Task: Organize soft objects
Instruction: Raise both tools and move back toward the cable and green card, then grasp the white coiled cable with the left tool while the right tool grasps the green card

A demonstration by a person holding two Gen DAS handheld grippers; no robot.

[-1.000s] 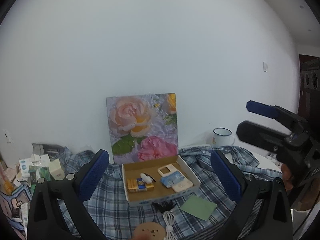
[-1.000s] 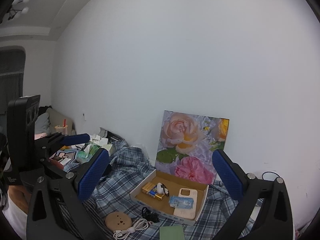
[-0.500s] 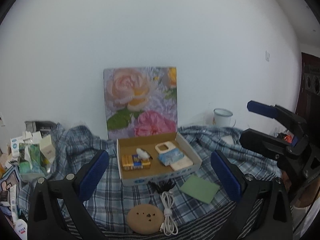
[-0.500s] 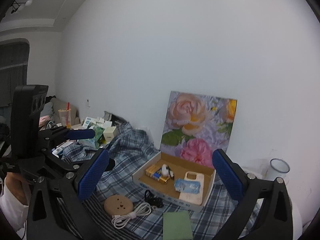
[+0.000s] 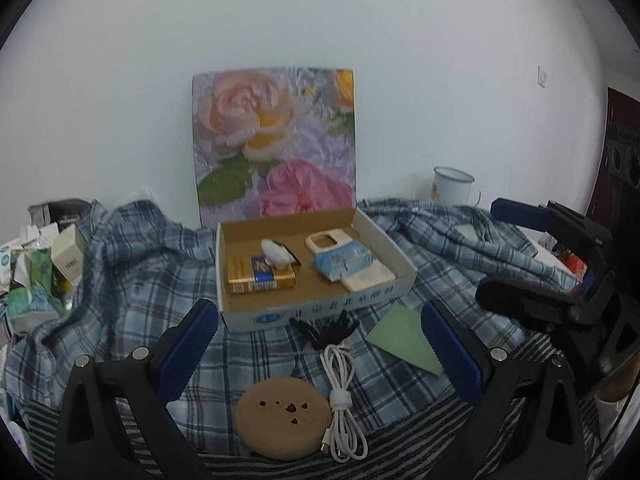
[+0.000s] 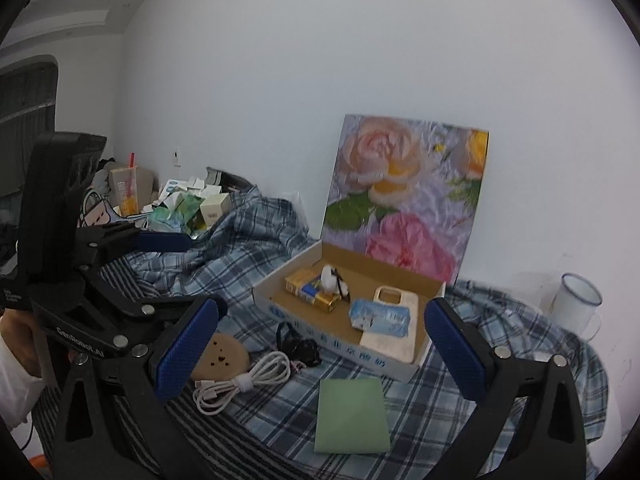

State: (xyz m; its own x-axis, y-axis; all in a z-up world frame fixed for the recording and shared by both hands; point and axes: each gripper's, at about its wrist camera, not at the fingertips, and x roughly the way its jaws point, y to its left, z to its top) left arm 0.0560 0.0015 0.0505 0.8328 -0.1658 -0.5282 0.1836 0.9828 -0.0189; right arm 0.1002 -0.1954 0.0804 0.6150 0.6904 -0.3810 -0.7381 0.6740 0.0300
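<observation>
A tissue pack (image 5: 343,261) lay on a phone case (image 5: 352,264) in the right half of an open box (image 5: 316,312); a gold carton (image 5: 260,276) and a white bundle (image 5: 276,257) lay in the left half. Just in front of the box, on the plaid cloth (image 5: 132,280), lay a black tangle (image 5: 324,326), a green sheet (image 5: 404,340), a white cable (image 5: 342,392) and a tan disc (image 5: 282,416). A rose picture (image 5: 274,144) leaned on the wall behind. Both the left gripper (image 5: 320,356) and the right gripper (image 6: 322,352) hung open and empty, above the cloth.
</observation>
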